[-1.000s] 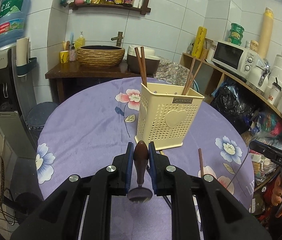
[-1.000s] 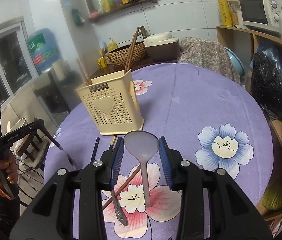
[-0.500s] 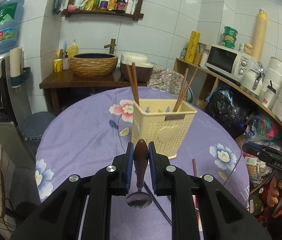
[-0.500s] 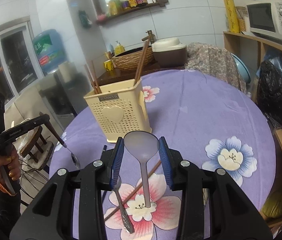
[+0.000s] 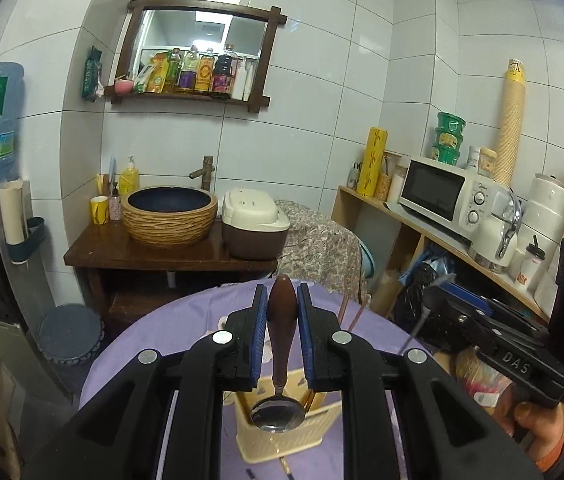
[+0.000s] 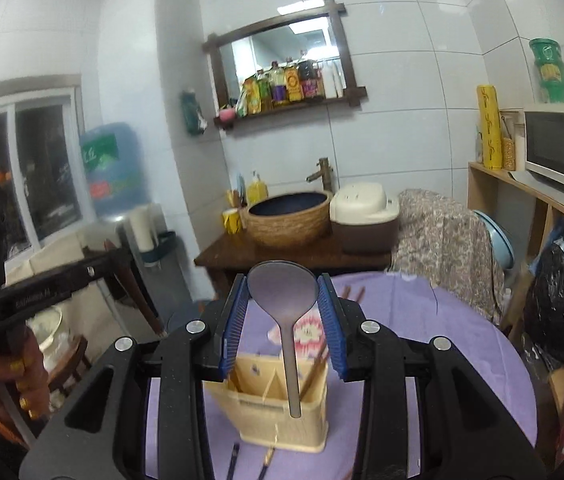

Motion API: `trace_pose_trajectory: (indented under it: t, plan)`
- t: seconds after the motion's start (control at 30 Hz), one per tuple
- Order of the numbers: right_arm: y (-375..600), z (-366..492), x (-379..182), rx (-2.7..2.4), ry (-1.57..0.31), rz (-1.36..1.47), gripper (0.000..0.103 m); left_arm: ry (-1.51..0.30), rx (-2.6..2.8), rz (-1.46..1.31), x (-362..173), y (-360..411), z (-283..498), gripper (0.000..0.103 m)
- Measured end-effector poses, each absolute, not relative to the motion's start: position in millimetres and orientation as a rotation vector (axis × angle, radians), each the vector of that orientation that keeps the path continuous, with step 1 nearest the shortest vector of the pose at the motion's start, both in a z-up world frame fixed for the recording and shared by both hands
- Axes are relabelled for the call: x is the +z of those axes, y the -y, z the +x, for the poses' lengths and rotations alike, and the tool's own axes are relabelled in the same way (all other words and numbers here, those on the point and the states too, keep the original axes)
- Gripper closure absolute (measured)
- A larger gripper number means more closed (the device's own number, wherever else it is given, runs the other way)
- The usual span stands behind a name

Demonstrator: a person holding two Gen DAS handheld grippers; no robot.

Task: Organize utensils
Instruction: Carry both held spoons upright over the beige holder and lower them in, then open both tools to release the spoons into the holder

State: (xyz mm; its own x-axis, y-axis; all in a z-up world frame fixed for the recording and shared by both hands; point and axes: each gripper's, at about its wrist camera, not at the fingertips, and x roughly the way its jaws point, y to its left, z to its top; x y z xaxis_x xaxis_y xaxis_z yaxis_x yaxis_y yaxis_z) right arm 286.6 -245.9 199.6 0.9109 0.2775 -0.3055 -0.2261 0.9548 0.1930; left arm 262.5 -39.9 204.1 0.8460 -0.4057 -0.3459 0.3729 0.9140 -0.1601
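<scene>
The left gripper [image 5: 282,312] is closed on a spoon [image 5: 279,380] by its dark wooden handle, the shiny metal bowl hanging over the cream perforated plastic holder [image 5: 282,436] below. The right gripper [image 6: 283,308] pinches a grey plastic ladle [image 6: 284,312] by its rounded head, its stem pointing down into the holder [image 6: 277,412], which stands on the purple flowered tablecloth [image 6: 442,344]. "DAS" shows on the right gripper's body in the left view.

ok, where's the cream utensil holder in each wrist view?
Left wrist: utensil holder bottom centre, below the held spoon.
Right wrist: lower centre, under the ladle.
Shared landmark: woven basin on the wooden counter.
</scene>
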Motion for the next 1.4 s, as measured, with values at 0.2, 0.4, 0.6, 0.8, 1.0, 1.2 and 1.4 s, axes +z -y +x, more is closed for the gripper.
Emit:
trace_pose_trajectory:
  t: [0.2,0.4,0.6,0.8,1.0,1.2,1.4]
  plan:
    - [234,317,159,0.224,-0.383,0.142,0.066,-0.465,-0.385,-0.084,166,56,294,0.087]
    - [229,323,108,0.216,-0.446,0.131,0.066,-0.523,-0.356,-0.069,117,54,298,0.087]
    - [224,317,81,0.216,-0.47,0.089,0.066,-0.538,-0.336,-0.04,94,51,295,0.087]
    - [222,316,59,0.2,-0.509,0.061,0.066,-0.531,-0.317,-0.015,82,52,294,0.087]
    - [221,314,49,0.19,-0.521,0.052,0.067,-0.547,-0.302,-0.005,74,53,295,0.087]
    - [222,307,49,0.198,-0.514,0.056,0.067,-0.524,-0.297,0.005,77,52,285,0.087]
    - [227,284,47,0.224,-0.523,0.072,0.063,-0.518,-0.3,-0.044,74,36,264,0.067]
